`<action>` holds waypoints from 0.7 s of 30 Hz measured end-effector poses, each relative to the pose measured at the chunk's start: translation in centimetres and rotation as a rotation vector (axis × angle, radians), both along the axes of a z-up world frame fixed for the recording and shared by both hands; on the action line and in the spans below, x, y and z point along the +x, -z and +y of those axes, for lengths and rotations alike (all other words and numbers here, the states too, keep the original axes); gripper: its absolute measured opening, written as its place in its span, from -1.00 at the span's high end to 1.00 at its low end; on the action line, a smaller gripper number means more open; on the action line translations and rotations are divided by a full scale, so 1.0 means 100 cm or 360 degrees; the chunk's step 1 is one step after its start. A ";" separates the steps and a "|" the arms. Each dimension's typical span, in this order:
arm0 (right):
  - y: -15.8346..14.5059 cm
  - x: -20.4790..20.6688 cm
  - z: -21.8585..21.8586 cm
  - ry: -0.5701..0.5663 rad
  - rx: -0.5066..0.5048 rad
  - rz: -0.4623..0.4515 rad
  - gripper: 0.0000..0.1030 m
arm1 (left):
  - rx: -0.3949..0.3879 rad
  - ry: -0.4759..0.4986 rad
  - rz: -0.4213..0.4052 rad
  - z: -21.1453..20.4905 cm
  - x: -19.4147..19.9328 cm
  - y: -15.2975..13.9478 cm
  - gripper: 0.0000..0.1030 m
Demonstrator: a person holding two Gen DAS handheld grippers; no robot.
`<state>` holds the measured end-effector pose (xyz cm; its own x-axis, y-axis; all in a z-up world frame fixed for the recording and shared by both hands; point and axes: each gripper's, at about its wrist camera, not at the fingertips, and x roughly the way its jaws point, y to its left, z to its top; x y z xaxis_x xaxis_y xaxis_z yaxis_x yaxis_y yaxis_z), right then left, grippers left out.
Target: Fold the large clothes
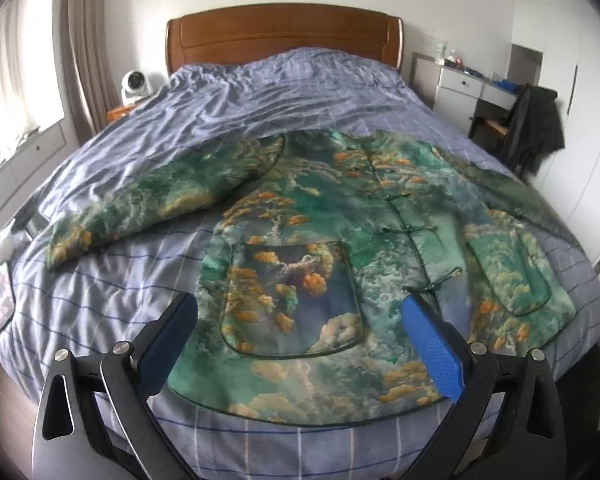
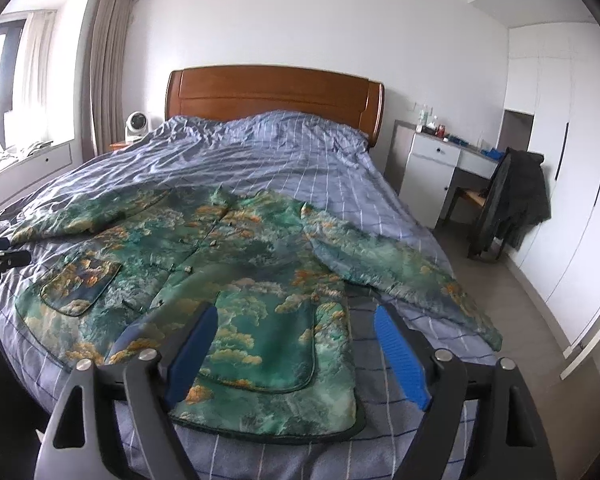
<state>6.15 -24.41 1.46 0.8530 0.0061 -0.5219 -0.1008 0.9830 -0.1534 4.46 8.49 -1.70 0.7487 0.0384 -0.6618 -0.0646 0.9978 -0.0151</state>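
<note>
A green jacket [image 1: 332,216] with orange and cloud print lies flat, front up, on the bed [image 1: 148,148], sleeves spread to both sides. It also shows in the right wrist view [image 2: 236,264]. My left gripper [image 1: 300,312] is open and empty, hovering above the hem near the left patch pocket [image 1: 292,300]. My right gripper [image 2: 296,324] is open and empty above the hem near the right patch pocket [image 2: 268,344]. The left gripper's tip [image 2: 0,258] shows at the left edge of the right wrist view.
The bed has a blue checked cover and a wooden headboard [image 2: 276,92]. A white desk [image 2: 440,160] and a chair draped with a dark coat [image 2: 512,200] stand to the right. A small fan [image 1: 134,82] sits on the left nightstand. Window and curtains are at left.
</note>
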 end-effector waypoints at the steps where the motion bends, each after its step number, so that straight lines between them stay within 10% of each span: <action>1: -0.002 -0.001 -0.001 0.0003 0.0003 -0.0025 -0.70 | 0.0005 -0.0002 -0.0002 -0.001 -0.001 0.001 -0.97; 6: -0.009 0.000 -0.007 -0.0024 0.0022 -0.0076 -0.87 | -0.0040 0.0089 0.0122 -0.011 0.001 0.003 -0.97; 14: 0.004 0.017 -0.006 0.0034 0.0025 0.0197 -1.00 | 0.0078 0.0025 -0.0028 -0.028 0.005 -0.030 -0.99; 21: -0.003 0.030 -0.003 0.0189 -0.0094 0.0315 -1.00 | -0.0058 0.0060 -0.0079 -0.037 0.016 -0.043 -0.99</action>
<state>9.17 -24.70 1.77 0.7268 -0.1236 -0.6757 -0.0188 0.9797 -0.1995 6.04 4.78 2.56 0.7810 -0.0136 -0.6244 -0.0255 0.9982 -0.0536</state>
